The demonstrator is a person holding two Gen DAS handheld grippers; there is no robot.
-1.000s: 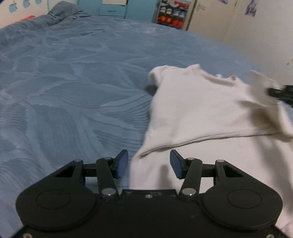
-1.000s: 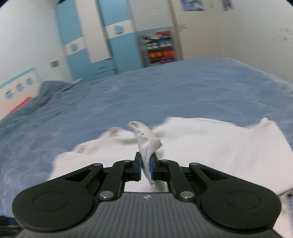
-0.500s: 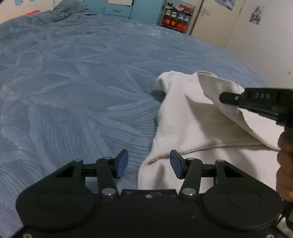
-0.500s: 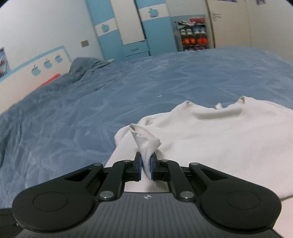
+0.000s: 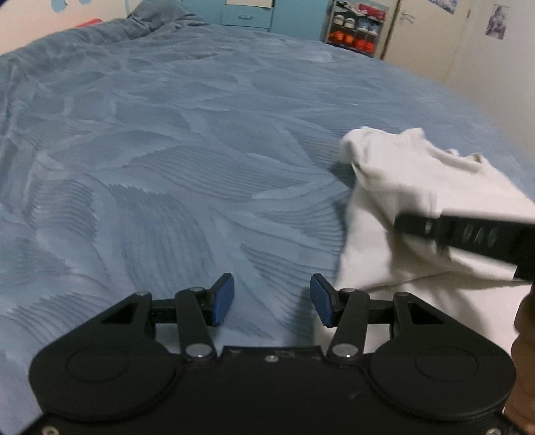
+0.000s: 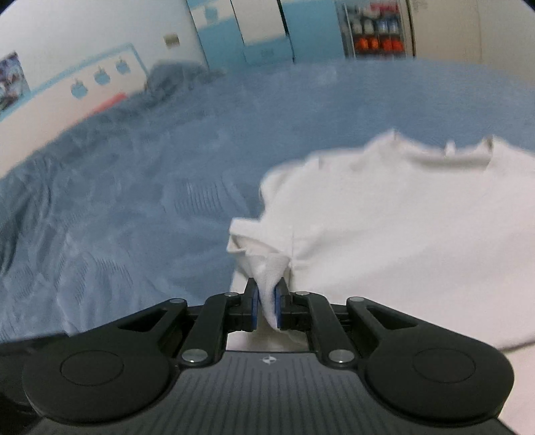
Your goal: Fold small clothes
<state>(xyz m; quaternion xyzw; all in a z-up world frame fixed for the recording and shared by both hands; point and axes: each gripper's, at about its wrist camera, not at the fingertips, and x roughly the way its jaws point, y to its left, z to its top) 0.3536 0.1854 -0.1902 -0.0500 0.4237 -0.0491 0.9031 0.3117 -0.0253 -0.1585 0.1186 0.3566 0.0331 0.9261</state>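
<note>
**Right gripper pinching shirt fabric mid-fold, left idle**

While the black right-hand gripper with blue pads (image 6: pixel 266 306) clamps a bunched wad of the small white cotton T-shirt (image 6: pixel 401 234), its jaws are shut tight on the cloth, which pokes out both above and below the pads. The pinch looks like a sleeve or side edge, probably lifted so it can be carried across the body of the shirt for a fold; which part exactly is hard to tell, the fabric is crumpled. The black left-hand gripper with blue pads (image 5: pixel 271 302) hangs low over the bed, jaws wide apart, nothing between them. It sits just beside the near left edge of the shirt, likely waiting to pin or take that side.

Further out, the shirt lies spread on the blue textured bedspread (image 5: pixel 167 167), neckline pointing away, one sleeve rumpled at the far left corner. In the left wrist view the right gripper crosses over the shirt as a blurred black bar, with part of a hand cut off at the right frame edge. Shirt's right side and hem run out of both views. Right wrist view is motion-blurred. Far back: blue-and-white wardrobe (image 6: pixel 260 30) and a shelf of shoes (image 5: pixel 357 25), details too small.
</note>
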